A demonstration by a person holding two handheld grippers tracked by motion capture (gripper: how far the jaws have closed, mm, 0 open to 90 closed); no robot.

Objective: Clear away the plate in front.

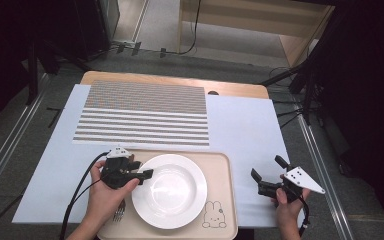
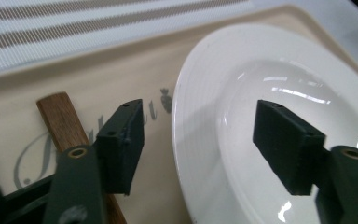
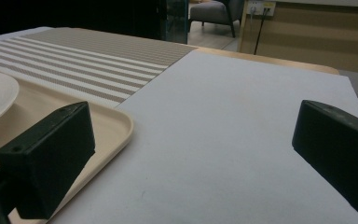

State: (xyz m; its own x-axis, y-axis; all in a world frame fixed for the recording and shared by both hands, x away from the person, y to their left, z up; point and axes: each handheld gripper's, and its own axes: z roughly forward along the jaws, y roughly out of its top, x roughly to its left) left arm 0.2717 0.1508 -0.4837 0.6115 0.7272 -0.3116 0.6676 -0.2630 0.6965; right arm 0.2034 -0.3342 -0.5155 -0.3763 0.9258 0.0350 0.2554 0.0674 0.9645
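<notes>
A white deep plate (image 1: pixel 170 192) (image 2: pixel 261 84) lies on a beige tray (image 1: pixel 220 167) (image 2: pixel 74 74) near the table's front edge. My left gripper (image 1: pixel 144 169) (image 2: pixel 198 109) stands open astride the plate's left rim, one jaw over the tray and the other over the plate's bowl; neither pad touches the rim. A wooden handle (image 2: pixel 60 116) lies on the tray under the outer jaw. Fork tines (image 1: pixel 119 214) show beneath the left hand. To the right of the tray, my right gripper (image 1: pixel 266 166) (image 3: pixel 193 116) is open over the white sheet (image 1: pixel 240 125) (image 3: pixel 237 140) with nothing between its jaws.
A striped brown and white placemat (image 1: pixel 145 112) (image 3: pixel 74 56) lies behind the tray. The tray's right corner (image 3: pixel 107 121) is close to the right gripper's left jaw. A rabbit drawing (image 1: pixel 214 216) marks the tray's front right corner. The wooden table edge (image 1: pixel 240 90) runs along the back.
</notes>
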